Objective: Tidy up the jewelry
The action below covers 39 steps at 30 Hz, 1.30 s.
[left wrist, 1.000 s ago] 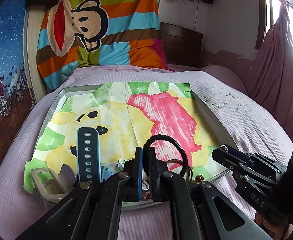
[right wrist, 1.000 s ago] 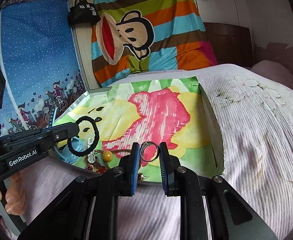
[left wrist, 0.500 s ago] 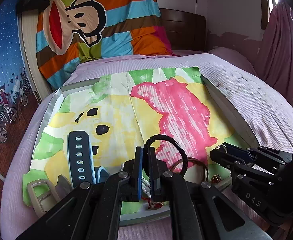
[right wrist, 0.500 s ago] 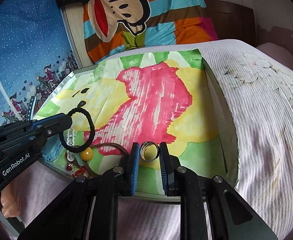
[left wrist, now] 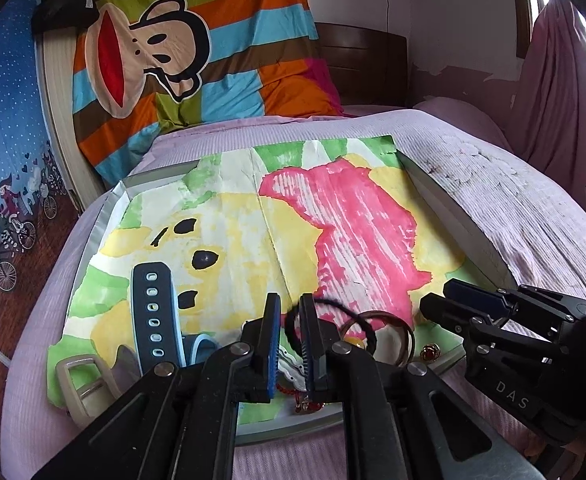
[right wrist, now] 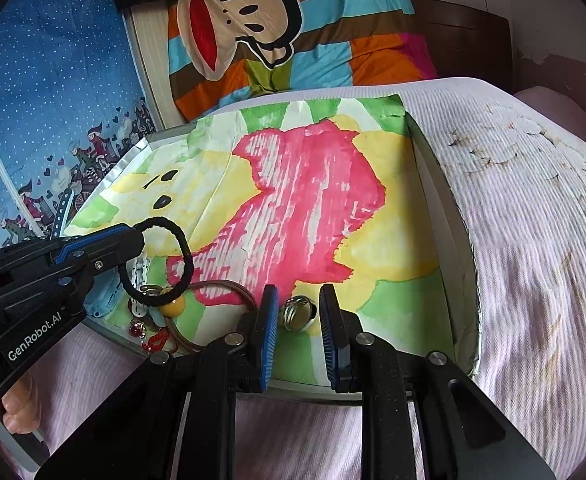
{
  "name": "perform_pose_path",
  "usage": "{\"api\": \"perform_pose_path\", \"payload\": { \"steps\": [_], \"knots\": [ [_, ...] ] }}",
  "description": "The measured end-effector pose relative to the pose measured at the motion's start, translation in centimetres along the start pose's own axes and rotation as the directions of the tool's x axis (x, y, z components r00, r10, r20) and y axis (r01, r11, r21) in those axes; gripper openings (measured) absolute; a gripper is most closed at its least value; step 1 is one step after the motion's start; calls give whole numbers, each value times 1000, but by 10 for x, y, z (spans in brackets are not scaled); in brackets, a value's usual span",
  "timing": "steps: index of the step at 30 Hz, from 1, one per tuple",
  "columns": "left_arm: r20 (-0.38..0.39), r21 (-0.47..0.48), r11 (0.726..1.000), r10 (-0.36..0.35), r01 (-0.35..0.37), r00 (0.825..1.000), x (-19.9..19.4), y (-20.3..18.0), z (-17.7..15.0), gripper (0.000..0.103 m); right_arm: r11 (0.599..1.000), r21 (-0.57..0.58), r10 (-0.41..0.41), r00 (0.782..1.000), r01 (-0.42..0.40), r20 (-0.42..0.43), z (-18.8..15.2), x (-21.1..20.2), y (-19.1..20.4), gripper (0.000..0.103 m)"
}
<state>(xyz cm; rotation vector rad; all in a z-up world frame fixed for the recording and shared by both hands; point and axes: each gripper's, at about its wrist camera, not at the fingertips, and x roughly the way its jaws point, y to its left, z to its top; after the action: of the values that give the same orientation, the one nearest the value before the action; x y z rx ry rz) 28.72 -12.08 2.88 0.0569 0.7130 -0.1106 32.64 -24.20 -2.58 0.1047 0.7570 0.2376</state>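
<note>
Right gripper opening around silver ring, its band hard to make out

"GenRobot.AI" on left gripper; "DAS" on right gripper

Shallow grey metal tray, lined with pink, yellow and green painted paper; behind tray, rainbow-striped monkey-print quilt.
</note>
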Motion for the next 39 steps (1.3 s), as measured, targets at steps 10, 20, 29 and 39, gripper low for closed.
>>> {"api": "perform_pose_path", "payload": {
  "steps": [10, 20, 29, 39],
  "knots": [
    [84, -68, 998, -12, 18, 996, -24, 10, -4, 43, 1000, 23, -20, 992, 18, 128, -7, -34, -7, 42],
    [186, -110, 993, -14, 34, 982, -60, 23, -16, 66, 998, 55, -25, 973, 12, 231, -18, -70, -7, 64],
    [249, -153, 988, 5, 34, 968, -89, 39, -34, 87, 999, 53, -25, 949, 8, 316, -32, -108, 7, 83],
    [334, -157, 987, 15, 39, 943, -129, 57, -67, 103, 999, 47, -5, 923, -14, 385, -57, -146, 30, 100]
  ]
}}
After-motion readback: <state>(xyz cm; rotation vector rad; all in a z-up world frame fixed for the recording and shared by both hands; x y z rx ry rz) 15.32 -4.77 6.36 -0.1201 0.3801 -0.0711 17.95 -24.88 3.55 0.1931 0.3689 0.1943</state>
